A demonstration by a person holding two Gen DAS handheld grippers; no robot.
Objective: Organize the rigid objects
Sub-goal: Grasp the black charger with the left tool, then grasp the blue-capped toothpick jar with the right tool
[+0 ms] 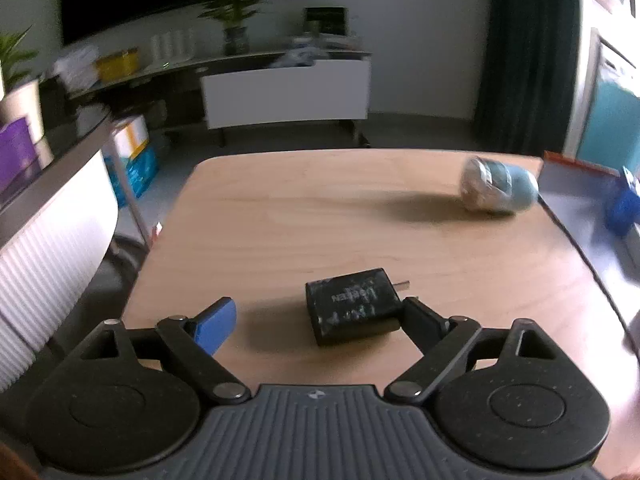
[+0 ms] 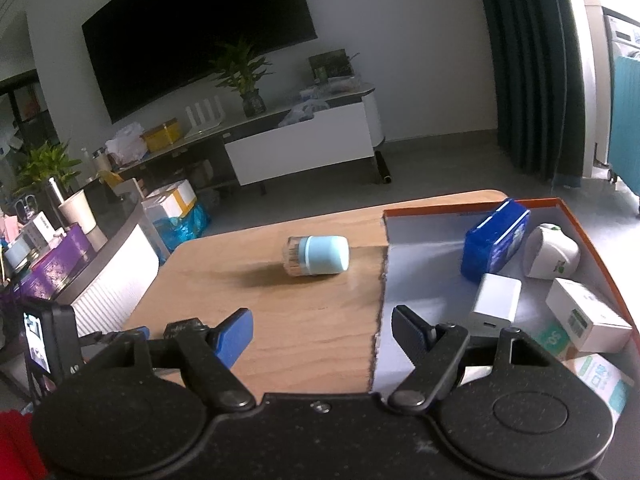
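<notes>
A black charger plug (image 1: pixel 352 305) lies on the wooden table (image 1: pixel 320 216) between my left gripper's (image 1: pixel 316 316) open fingers, close to the right finger (image 1: pixel 420 316). A light-blue capped jar (image 1: pixel 498 186) lies on its side at the far right; it also shows in the right wrist view (image 2: pixel 318 254). My right gripper (image 2: pixel 324 332) is open and empty, hovering over the cut edge of an orange-rimmed box (image 2: pixel 436 204). The box holds a blue pack (image 2: pixel 494 240), a white adapter (image 2: pixel 496 302), a white round item (image 2: pixel 550 252) and white cartons (image 2: pixel 586 314).
The box's grey floor also shows at the right in the left wrist view (image 1: pixel 576 200). A white ribbed counter (image 1: pixel 52 240) stands left of the table. A TV stand (image 2: pixel 300 140) and a dark curtain (image 2: pixel 520 60) are beyond the table.
</notes>
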